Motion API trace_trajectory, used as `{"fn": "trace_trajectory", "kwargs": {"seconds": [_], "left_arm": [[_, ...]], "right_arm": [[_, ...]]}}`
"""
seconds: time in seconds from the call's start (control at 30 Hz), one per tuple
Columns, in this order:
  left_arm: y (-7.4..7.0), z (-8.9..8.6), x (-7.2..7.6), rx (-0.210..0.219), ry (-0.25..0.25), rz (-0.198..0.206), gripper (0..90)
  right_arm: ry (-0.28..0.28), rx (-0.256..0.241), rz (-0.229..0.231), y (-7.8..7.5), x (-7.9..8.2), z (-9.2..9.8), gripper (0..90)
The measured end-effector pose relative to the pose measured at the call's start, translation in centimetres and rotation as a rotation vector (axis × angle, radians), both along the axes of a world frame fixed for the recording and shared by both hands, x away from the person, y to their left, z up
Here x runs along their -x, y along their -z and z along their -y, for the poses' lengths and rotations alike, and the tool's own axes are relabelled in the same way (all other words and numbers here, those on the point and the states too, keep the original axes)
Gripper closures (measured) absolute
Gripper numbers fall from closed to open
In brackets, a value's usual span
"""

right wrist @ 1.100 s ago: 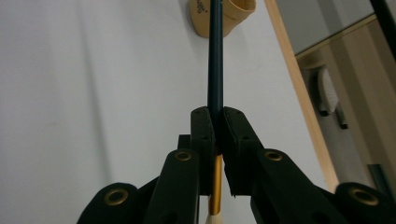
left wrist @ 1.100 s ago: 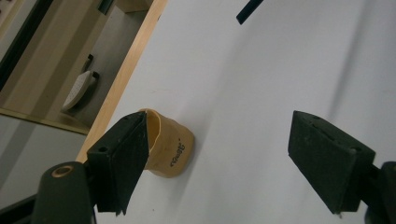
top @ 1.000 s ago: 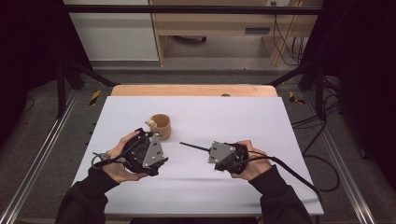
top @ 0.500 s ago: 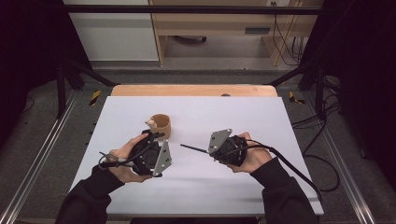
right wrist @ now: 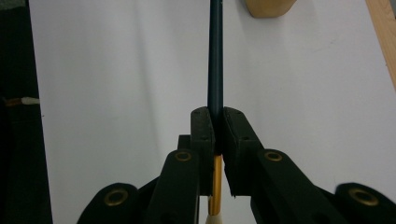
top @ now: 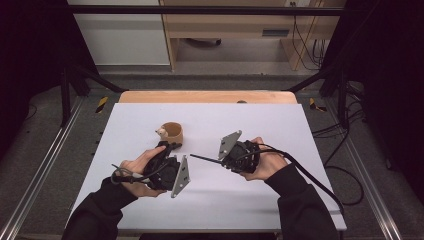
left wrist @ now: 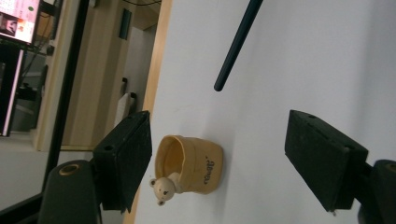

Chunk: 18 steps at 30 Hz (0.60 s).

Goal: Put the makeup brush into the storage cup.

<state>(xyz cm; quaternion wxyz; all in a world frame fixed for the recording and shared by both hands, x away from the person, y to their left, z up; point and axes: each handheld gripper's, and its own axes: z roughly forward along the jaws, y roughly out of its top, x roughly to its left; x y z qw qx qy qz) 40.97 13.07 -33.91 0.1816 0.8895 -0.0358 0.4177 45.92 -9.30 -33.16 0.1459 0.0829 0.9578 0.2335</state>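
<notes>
A tan cup (top: 171,132) with a small bear figure (top: 161,132) on its rim stands left of the middle of the white table (top: 280,125). My left gripper (top: 167,149) sits just in front of the cup, and its grey plate (top: 181,176) is turned to the right. In the left gripper view it (left wrist: 219,140) is open, and the cup (left wrist: 189,164) lies farther off between the jaws, untouched. My right gripper (top: 223,160) is shut on a thin dark stick (top: 205,158) that points left. The right gripper view shows the jaws (right wrist: 217,126) clamped on the stick (right wrist: 215,56), with a gold band (right wrist: 215,182) behind them.
A wooden strip (top: 207,96) runs along the table's far edge. Metal frame rails (top: 45,165) flank the table and cables (top: 345,130) lie on the floor at the right. The cup's base (right wrist: 268,7) lies beyond the stick's far end in the right gripper view.
My left gripper has rolled so that its grey plate faces right, and it has shifted slightly right. My right gripper rose a little toward the far side, still shut on the stick.
</notes>
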Motion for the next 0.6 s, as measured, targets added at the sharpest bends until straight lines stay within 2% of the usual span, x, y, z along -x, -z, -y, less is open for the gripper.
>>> {"fn": "trace_trajectory", "kwargs": {"seconds": [0.1,0.23,0.33,0.6], "left_arm": [[0.0,0.0,0.1,0.006,-0.003,0.010,23.4],[0.0,0.1,0.2,-0.009,-0.006,0.034,23.8],[0.1,0.3,0.2,-0.026,0.004,0.053,24.0],[0.7,1.1,0.6,-0.052,0.022,0.111,26.0]], "right_arm": [[-0.007,0.008,-0.025,-0.2,-0.4,0.0,83.5],[0.006,0.008,-0.060,-0.3,-0.8,-0.3,83.5],[0.000,0.030,-0.067,-0.4,-1.1,-0.5,83.5],[0.019,0.032,-0.102,-0.7,-1.4,-1.2,83.5]]}}
